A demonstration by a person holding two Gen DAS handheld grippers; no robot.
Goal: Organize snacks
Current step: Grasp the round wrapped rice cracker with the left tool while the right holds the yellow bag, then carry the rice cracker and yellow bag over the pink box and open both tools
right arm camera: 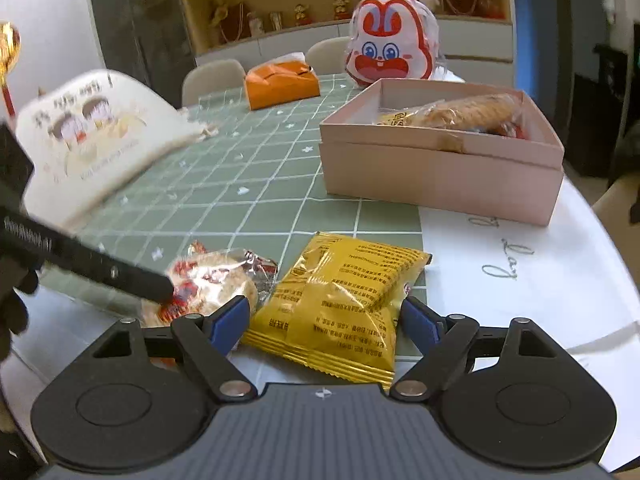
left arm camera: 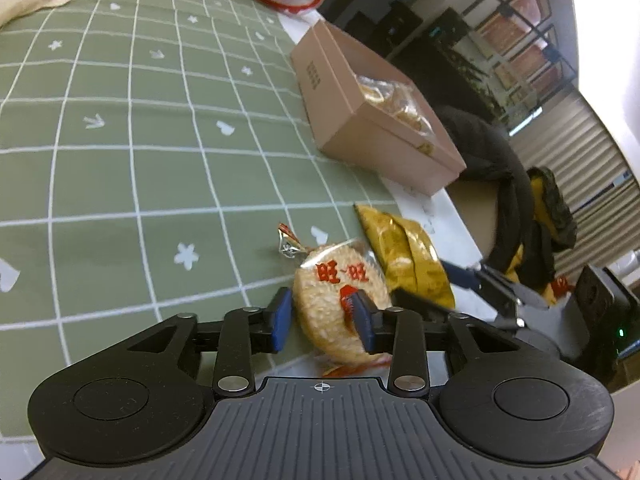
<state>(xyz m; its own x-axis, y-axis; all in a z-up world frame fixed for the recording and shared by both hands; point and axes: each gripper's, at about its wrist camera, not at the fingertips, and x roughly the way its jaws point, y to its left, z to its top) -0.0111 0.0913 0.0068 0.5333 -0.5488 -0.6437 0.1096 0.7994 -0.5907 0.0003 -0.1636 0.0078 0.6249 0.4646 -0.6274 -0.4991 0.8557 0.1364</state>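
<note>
A round rice cracker packet (left arm camera: 336, 292) with red characters lies at the near edge of the green checked cloth (left arm camera: 140, 140). My left gripper (left arm camera: 322, 322) is low over it, jaws apart, one blue pad by its left rim and the other over its right half; the grip looks loose. A yellow snack packet (right arm camera: 336, 300) lies flat just right of the cracker packet (right arm camera: 212, 284). My right gripper (right arm camera: 324, 326) stands open astride the yellow packet's near end, with its pads just off the edges. The open pink box (right arm camera: 440, 172) holds wrapped snacks (right arm camera: 460, 114).
A rabbit-faced bag (right arm camera: 390, 46) and an orange tissue pack (right arm camera: 282, 84) sit at the far end. A cream cloth bag (right arm camera: 92, 132) lies on the left. The pink box (left arm camera: 360, 128) stands near the table's edge, beside a chair draped with dark clothing (left arm camera: 516, 196).
</note>
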